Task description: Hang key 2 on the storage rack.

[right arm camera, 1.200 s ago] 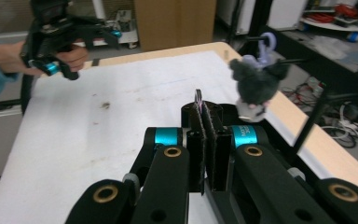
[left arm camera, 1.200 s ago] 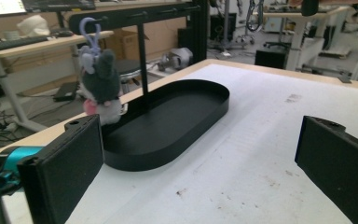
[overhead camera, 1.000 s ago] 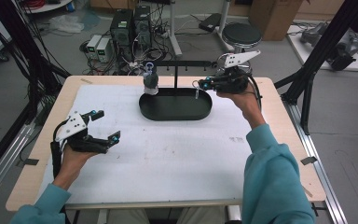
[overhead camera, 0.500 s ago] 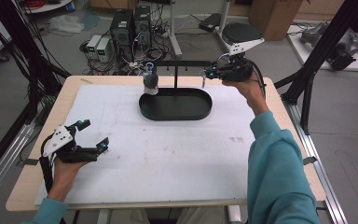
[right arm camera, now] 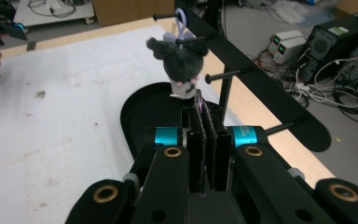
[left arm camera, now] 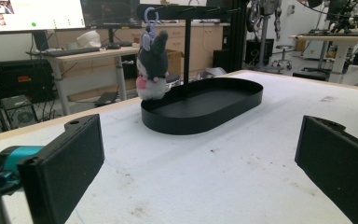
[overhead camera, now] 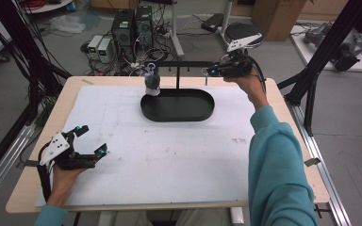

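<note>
Near left, the left gripper [overhead camera: 90,141] is held low over the white mat [overhead camera: 169,155], jaws spread wide with nothing between them. Farther on, the black oval tray [overhead camera: 202,113] is seen mid-table, and the grey plush keychain [overhead camera: 152,82] is hung from a peg of the black rack [overhead camera: 184,63] above the tray's left end. At the far right, the right gripper [overhead camera: 212,71] is raised beside the rack's right end, jaws pressed together; whether anything is pinched between them cannot be told.
</note>
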### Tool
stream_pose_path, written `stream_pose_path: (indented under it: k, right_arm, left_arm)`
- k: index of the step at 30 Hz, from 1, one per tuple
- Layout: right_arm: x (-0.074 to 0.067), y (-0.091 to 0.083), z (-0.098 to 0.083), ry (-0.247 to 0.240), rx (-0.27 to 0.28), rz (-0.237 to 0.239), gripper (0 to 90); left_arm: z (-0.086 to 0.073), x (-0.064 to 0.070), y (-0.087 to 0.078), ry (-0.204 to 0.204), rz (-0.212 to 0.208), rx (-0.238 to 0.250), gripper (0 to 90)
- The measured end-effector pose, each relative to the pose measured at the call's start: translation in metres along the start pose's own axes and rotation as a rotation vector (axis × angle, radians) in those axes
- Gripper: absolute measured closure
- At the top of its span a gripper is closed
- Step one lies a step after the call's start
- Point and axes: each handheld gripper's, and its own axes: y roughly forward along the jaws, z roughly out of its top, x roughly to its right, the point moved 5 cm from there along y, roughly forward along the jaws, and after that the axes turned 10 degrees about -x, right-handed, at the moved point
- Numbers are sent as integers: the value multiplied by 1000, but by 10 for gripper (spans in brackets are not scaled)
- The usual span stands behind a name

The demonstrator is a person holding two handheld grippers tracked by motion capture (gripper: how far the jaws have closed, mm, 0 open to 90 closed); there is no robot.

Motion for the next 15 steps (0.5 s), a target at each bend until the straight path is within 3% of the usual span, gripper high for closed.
stream_pose_path:
  k: [15]
  right_arm:
    - [14, 8, -5, 20, -26, -38, 890]
  left_arm:
    - [-6, 1, 2, -25, -10, 21, 17]
